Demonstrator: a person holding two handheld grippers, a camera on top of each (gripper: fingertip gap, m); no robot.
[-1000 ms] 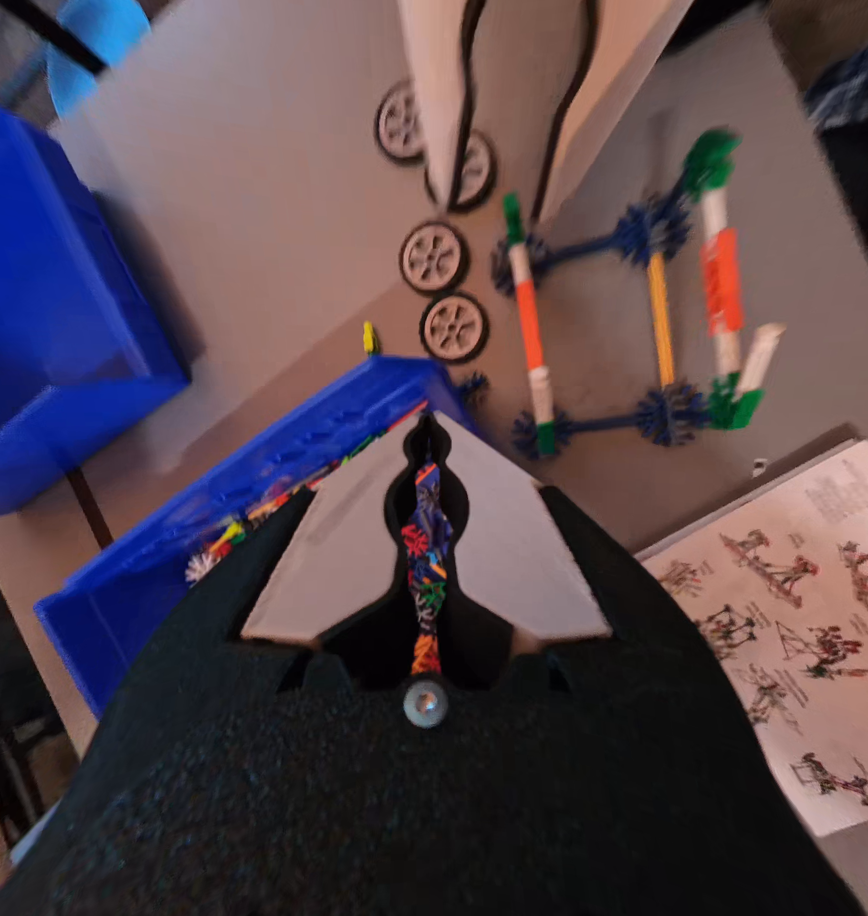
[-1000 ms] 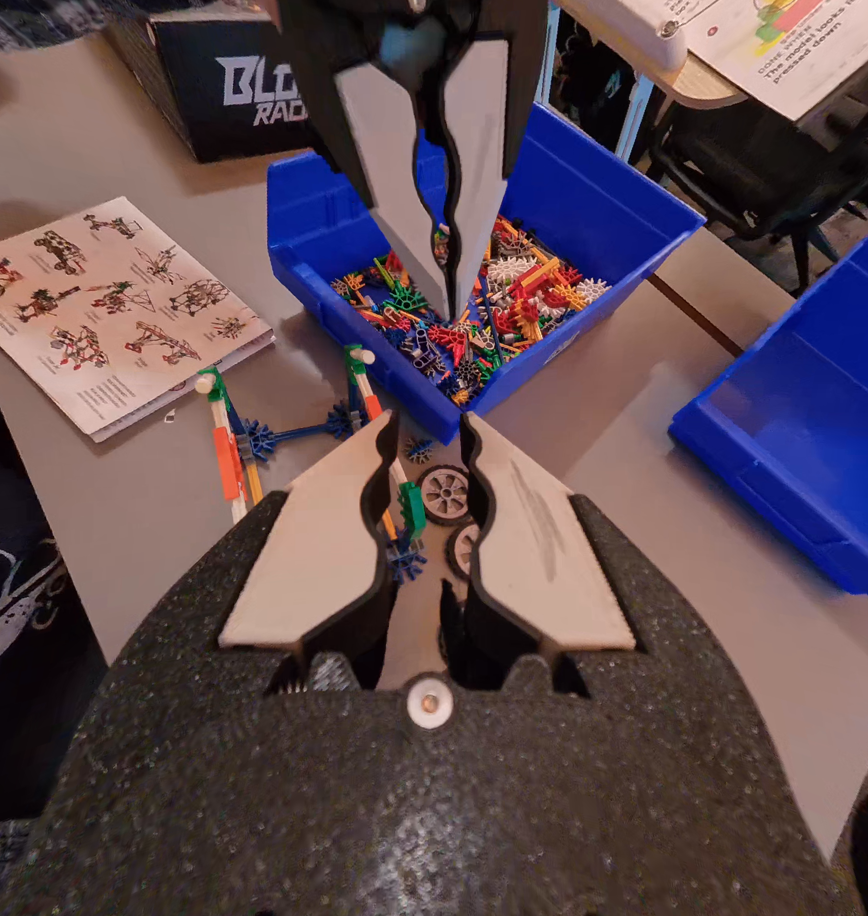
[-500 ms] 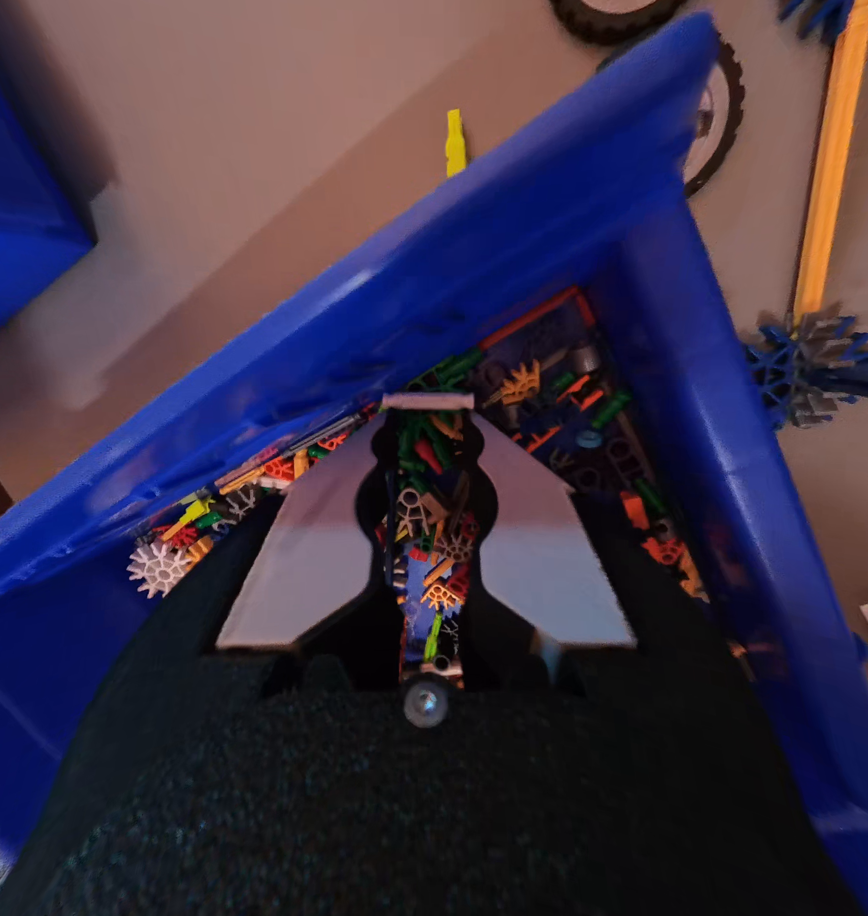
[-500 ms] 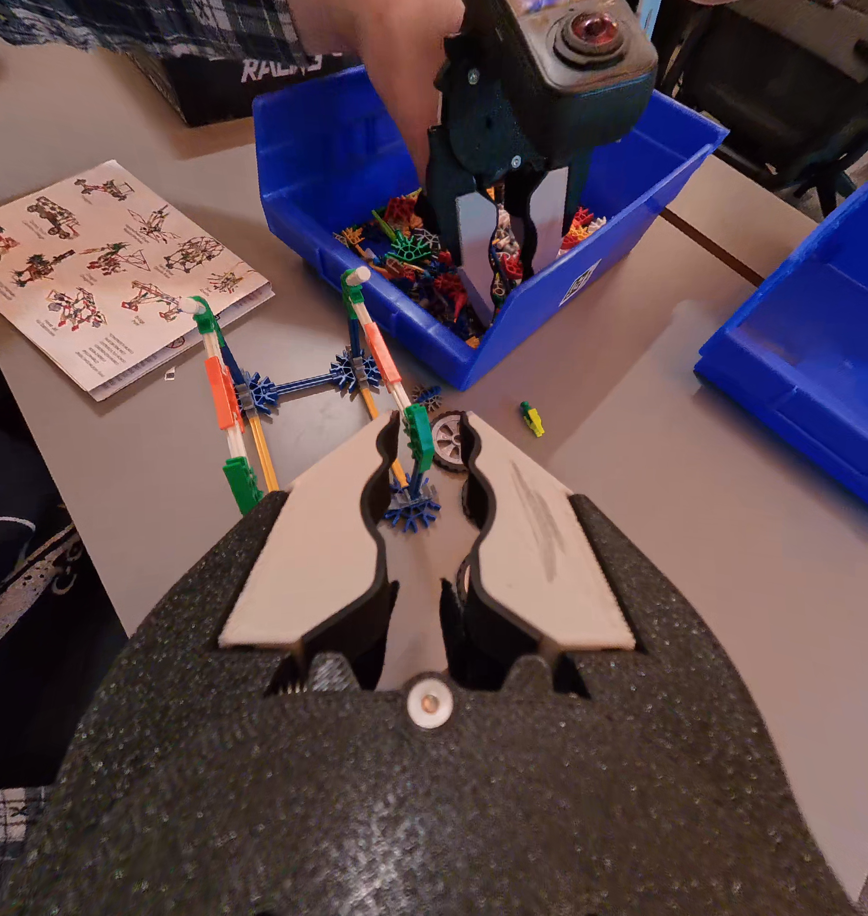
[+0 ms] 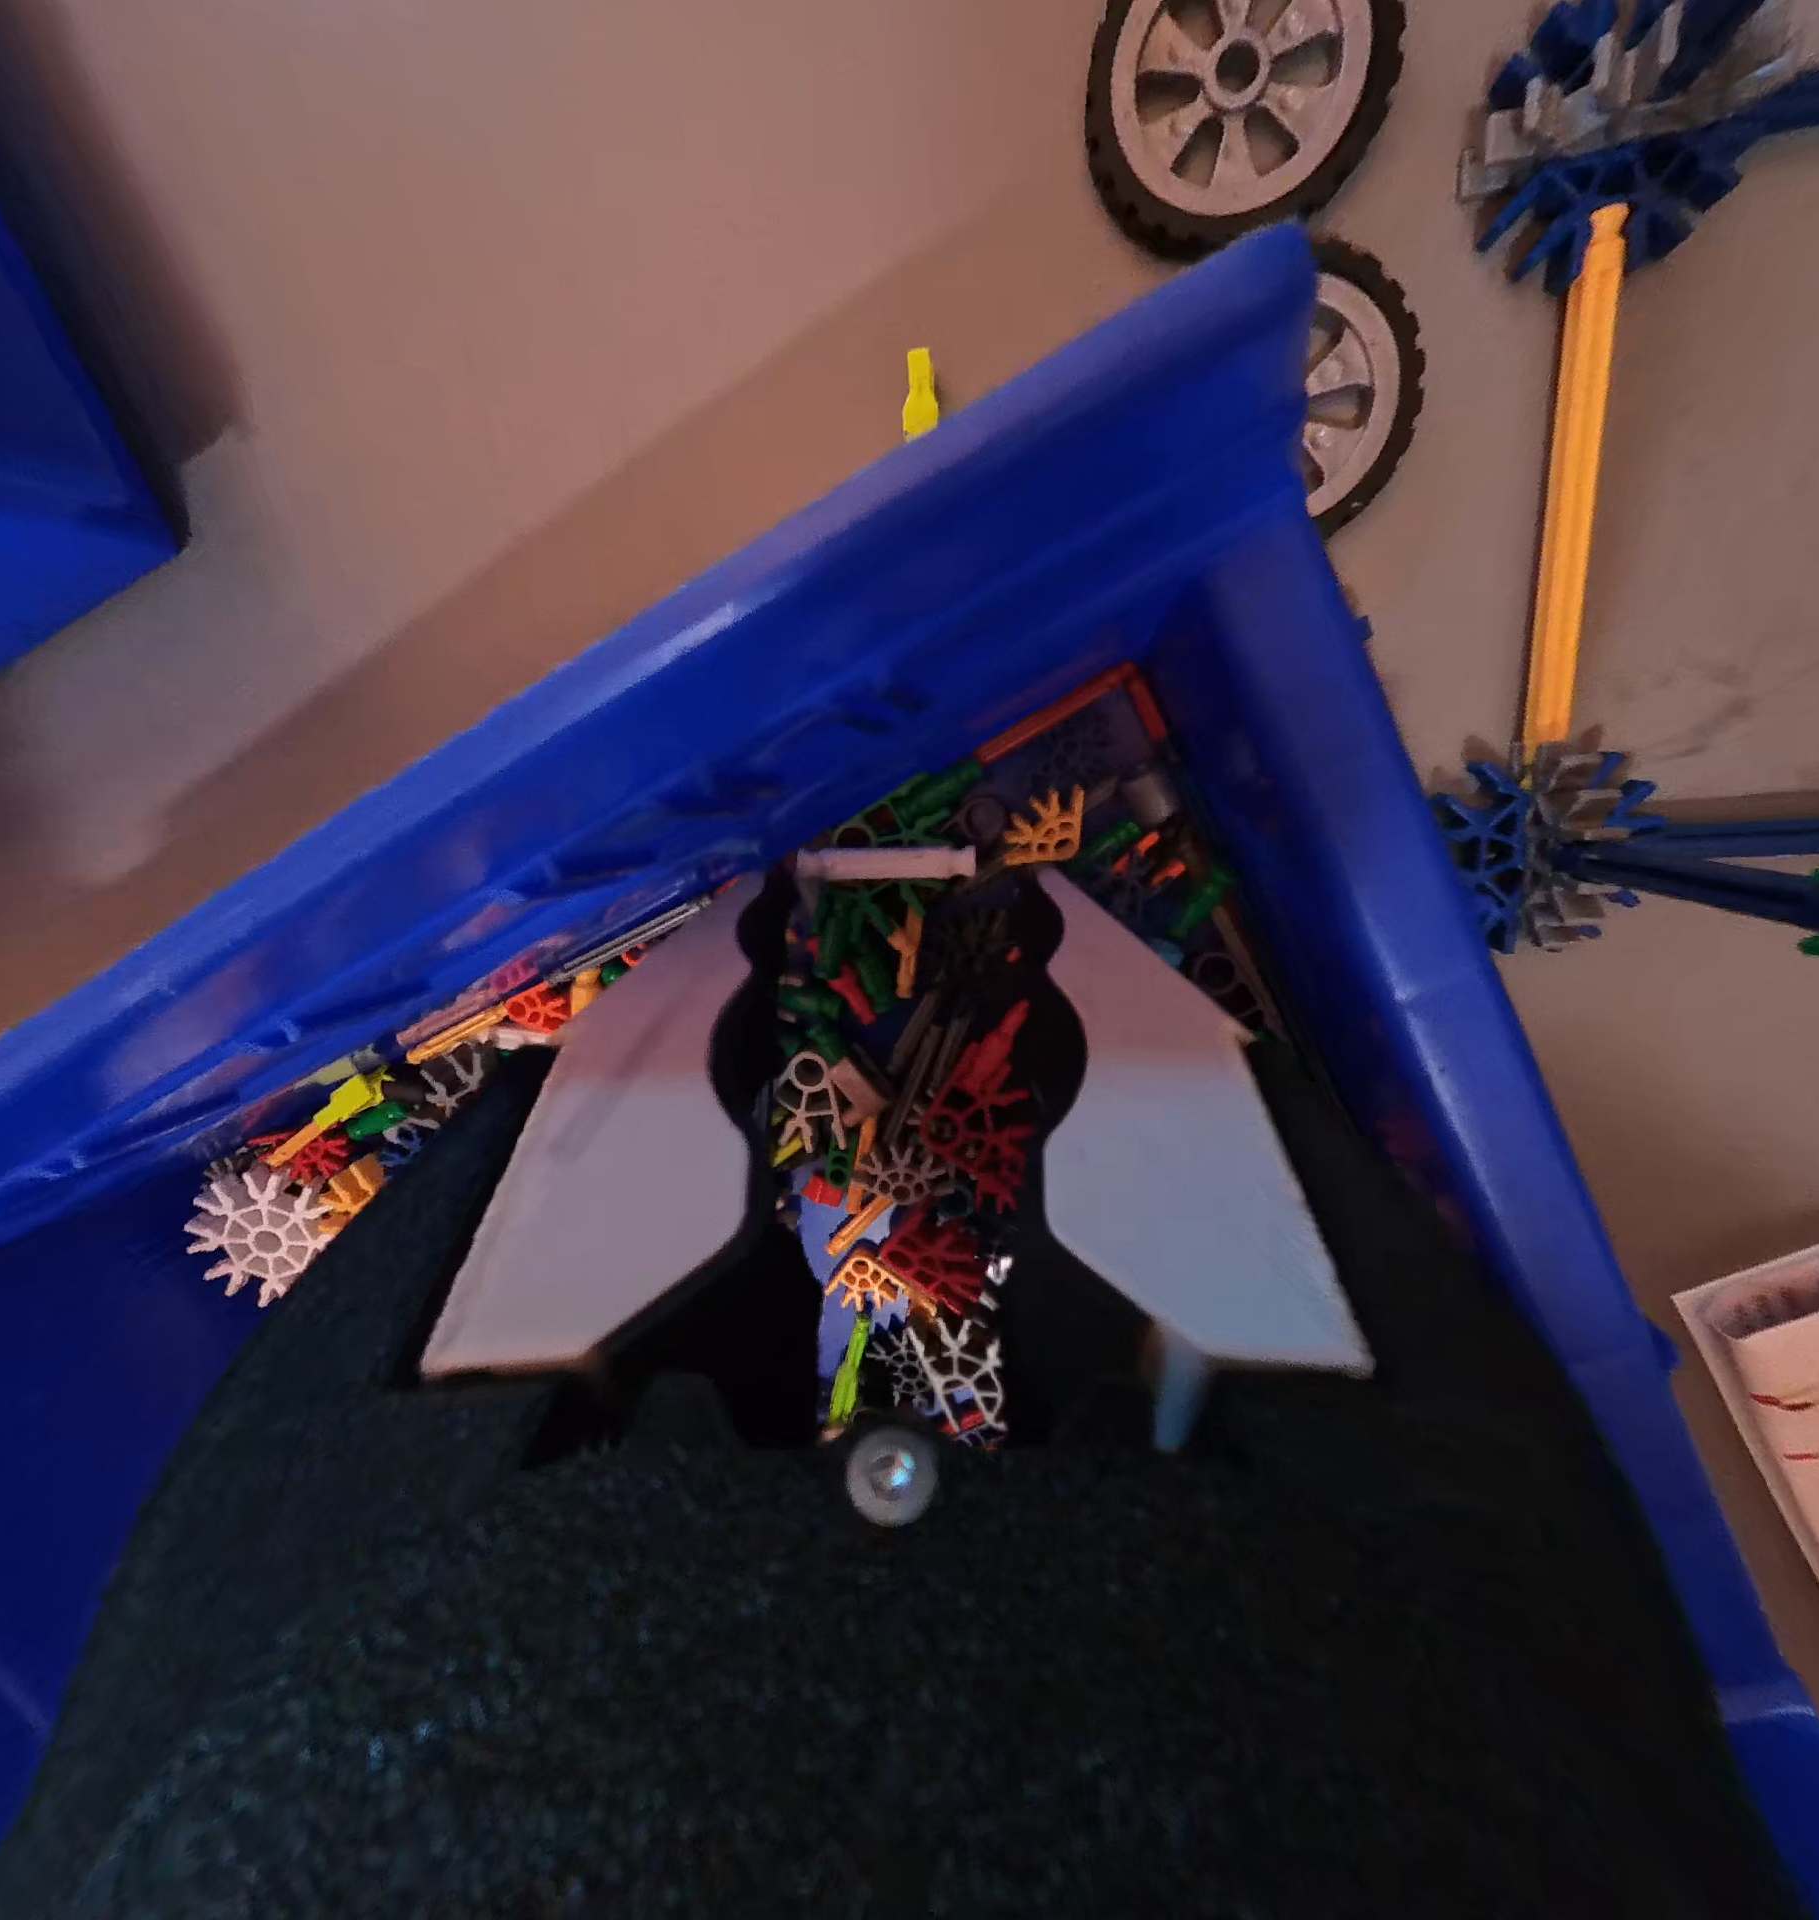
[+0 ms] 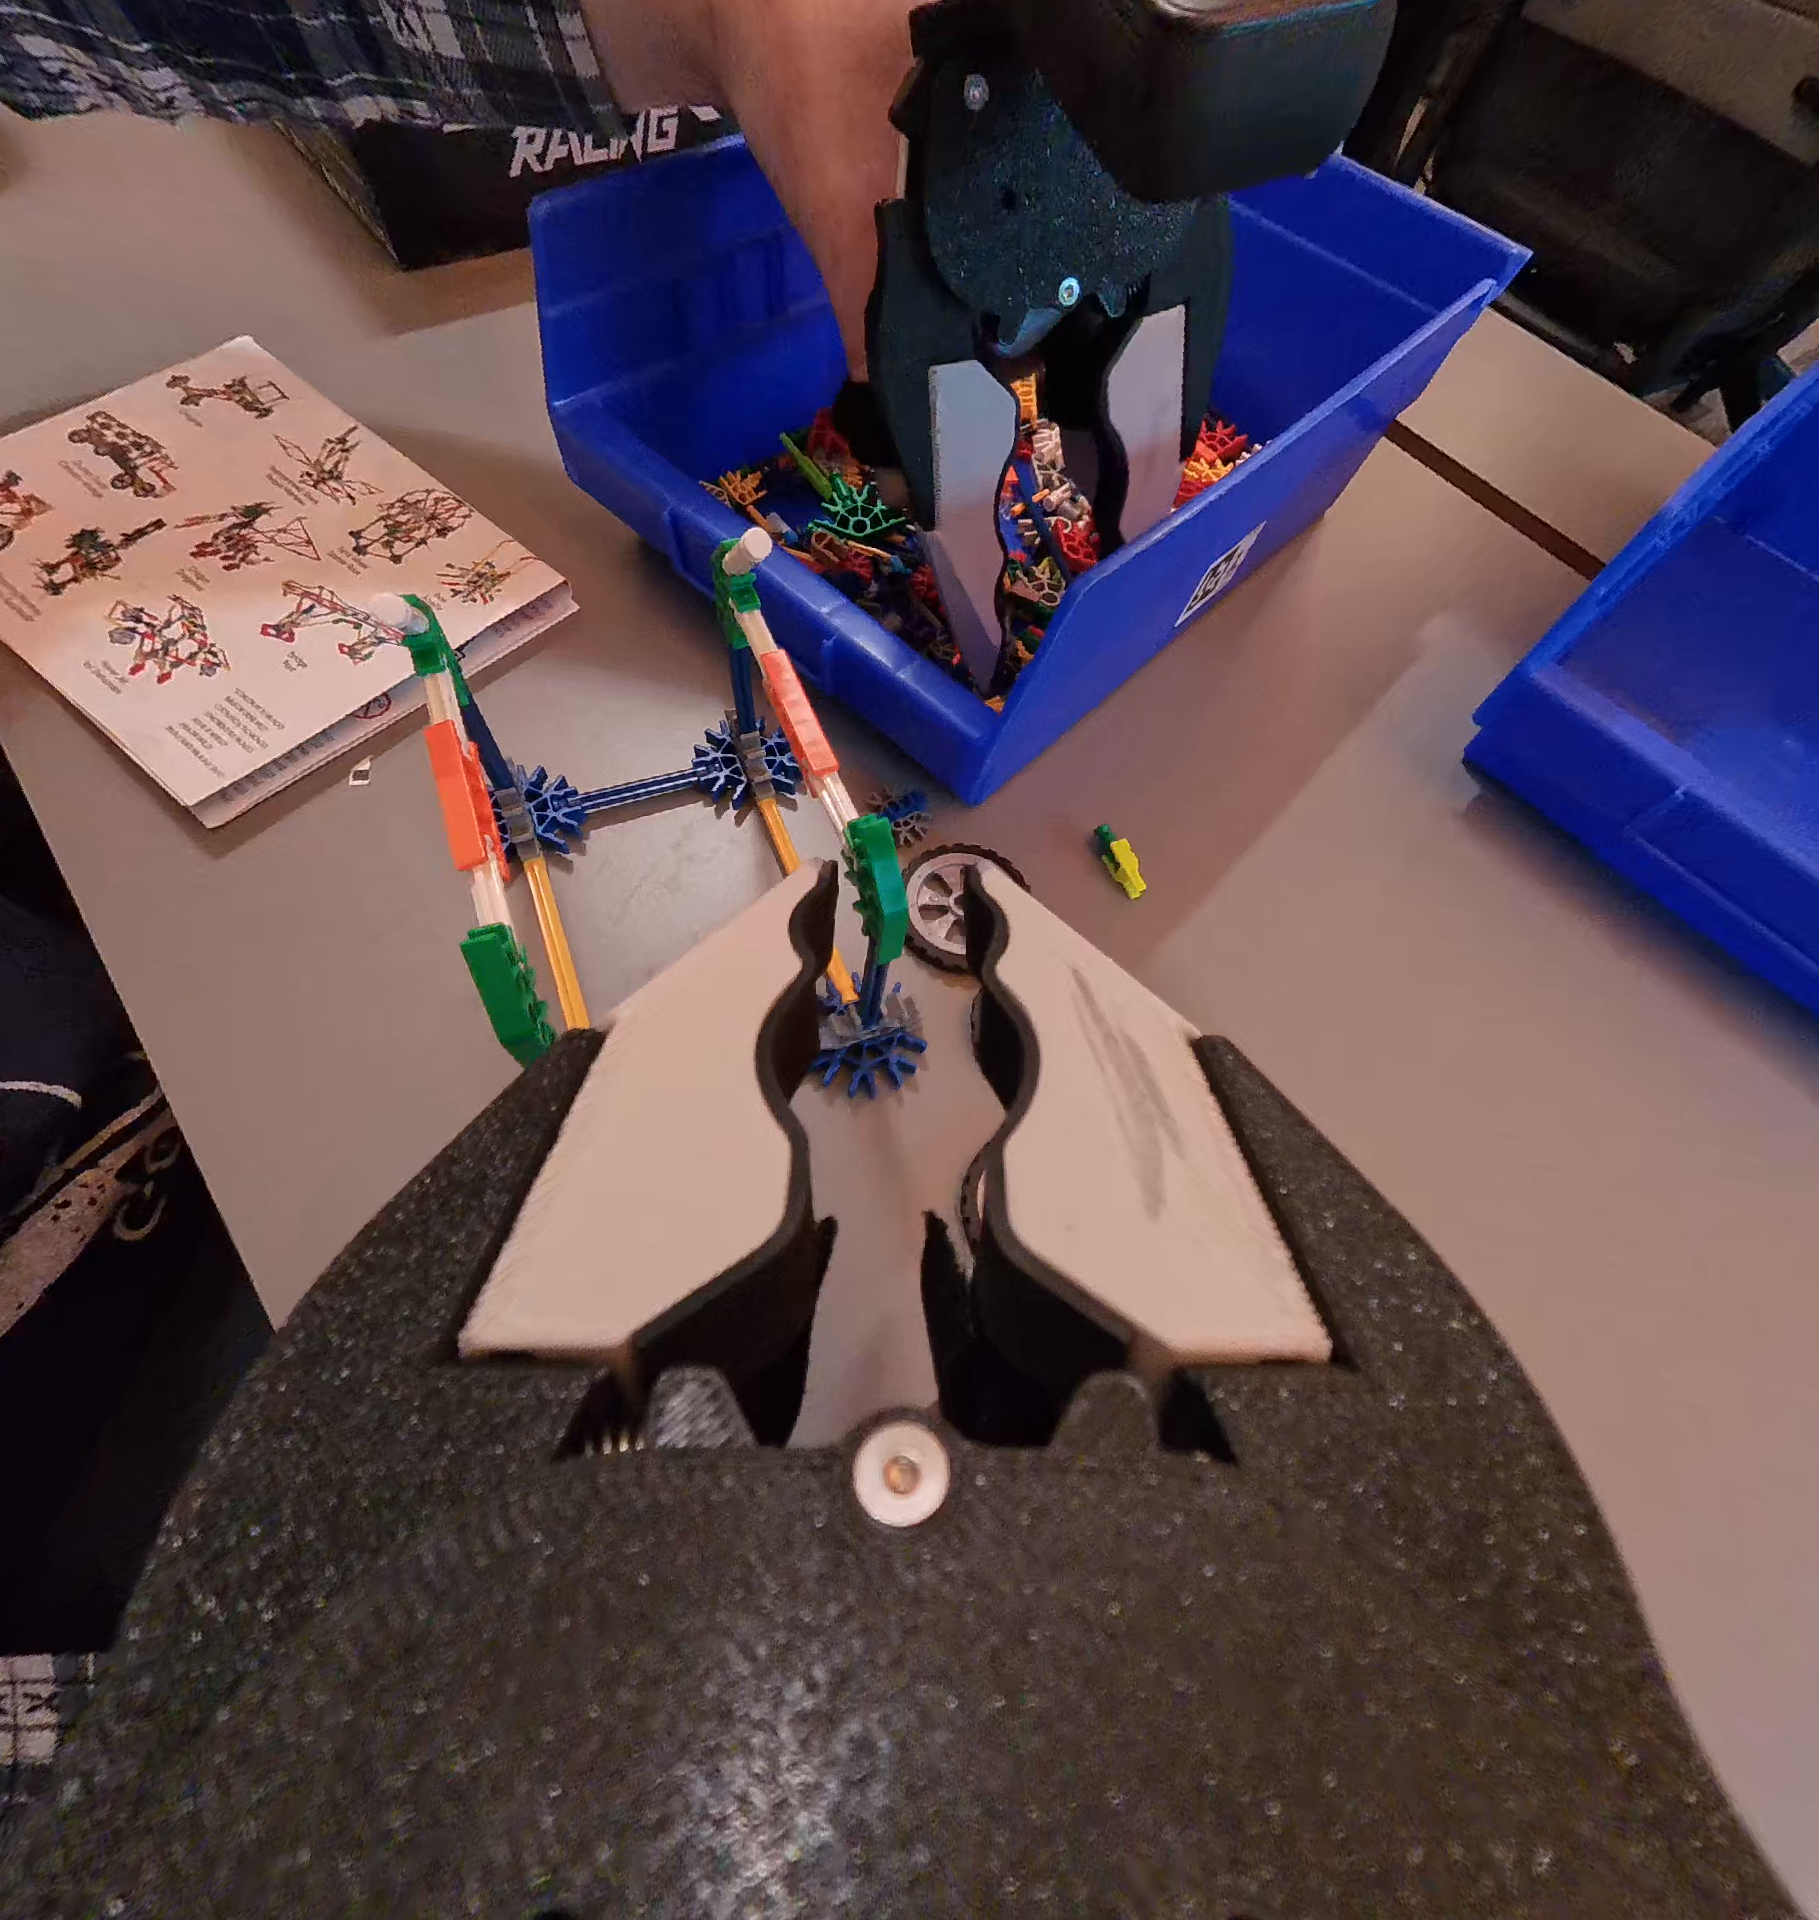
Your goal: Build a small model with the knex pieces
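Note:
My left gripper (image 5: pixel 900 883) is open, low inside a blue bin (image 5: pixel 676 707) over a heap of small coloured construction pieces (image 5: pixel 936 1122). A pale grey rod (image 5: pixel 884 862) lies across its fingertips. The right wrist view shows this gripper (image 6: pixel 1040 582) reaching down into the bin (image 6: pixel 676 312), held by a person's hand (image 6: pixel 780 135). My right gripper (image 6: pixel 900 883) is open and empty, above the table. Between its tips show the green end (image 6: pixel 874 883) of a rod-and-connector frame (image 6: pixel 635 795) and a grey wheel (image 6: pixel 941 904).
An illustrated booklet (image 6: pixel 230 551) lies left of the frame. A second blue bin (image 6: pixel 1736 727) stands at the right. A small yellow-green piece (image 6: pixel 1121 860) lies on the table by the first bin. A black box (image 6: pixel 469 177) sits behind. Two wheels (image 5: pixel 1237 114) lie beyond the bin's corner. My right fingertips sit around 20 centimeters from my left ones.
My left gripper has dropped from above the bin down into the pieces, and its jaws have gone from shut to open. My right gripper has drawn back a little and stayed open.

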